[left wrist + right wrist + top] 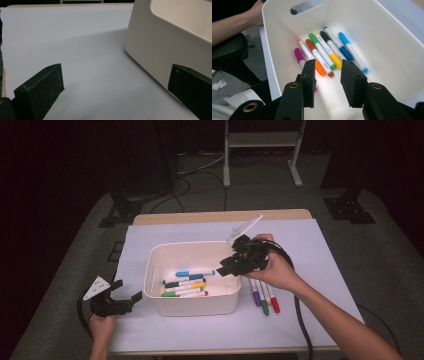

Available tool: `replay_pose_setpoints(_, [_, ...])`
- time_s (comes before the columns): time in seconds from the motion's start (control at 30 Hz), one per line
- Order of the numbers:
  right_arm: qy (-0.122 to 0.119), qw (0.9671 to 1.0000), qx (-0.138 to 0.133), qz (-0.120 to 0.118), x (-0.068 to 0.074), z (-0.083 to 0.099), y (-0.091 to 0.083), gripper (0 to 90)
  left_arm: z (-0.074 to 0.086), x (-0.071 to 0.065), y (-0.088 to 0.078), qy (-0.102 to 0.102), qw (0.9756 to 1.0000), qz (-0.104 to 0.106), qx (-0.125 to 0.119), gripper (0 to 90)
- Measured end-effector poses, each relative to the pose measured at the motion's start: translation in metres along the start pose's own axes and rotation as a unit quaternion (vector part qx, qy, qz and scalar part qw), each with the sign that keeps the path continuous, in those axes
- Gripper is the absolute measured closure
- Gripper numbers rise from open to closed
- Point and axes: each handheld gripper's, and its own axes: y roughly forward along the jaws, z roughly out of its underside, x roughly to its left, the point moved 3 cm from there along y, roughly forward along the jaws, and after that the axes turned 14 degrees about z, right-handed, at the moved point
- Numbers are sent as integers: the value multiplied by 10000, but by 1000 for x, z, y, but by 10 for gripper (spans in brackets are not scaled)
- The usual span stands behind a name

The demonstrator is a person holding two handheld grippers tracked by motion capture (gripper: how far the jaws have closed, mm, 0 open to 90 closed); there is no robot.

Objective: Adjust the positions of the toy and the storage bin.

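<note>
- The right gripper hangs released, nothing between its fingers; the markers in the bin lie just beyond its fingertips.
- The remaining markers beside the bin should be fetched one at a time.
- The left gripper is spread and empty, the bin wall beside its right finger.

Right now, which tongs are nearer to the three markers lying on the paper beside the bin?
Right. The right tongs hang open over the white bin's right edge, just up-left of the three markers. The left tongs rest open at the bin's far left side, with the bin between them.
</note>
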Motion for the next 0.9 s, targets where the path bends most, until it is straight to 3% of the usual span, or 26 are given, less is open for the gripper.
replay_pose_setpoints(0.2, [408,9987,-112,278,-27,34,-25,621,0,-1,0,26,10000,-28,16,0])
replay_pose_setpoints(0.37, [649,9966,-77,493,-42,62,-31,595,0,-1,0,12,10000,-29,-4,0])
replay_pose_setpoints(0.63, [1060,9914,192,743,-60,110,-18,584,0,-1,0,48,10000,-40,6,0])
replay_pose_setpoints(0.9, [1413,9832,401,1081,-70,148,4,585,0,-1,0,41,10000,-42,-17,0])
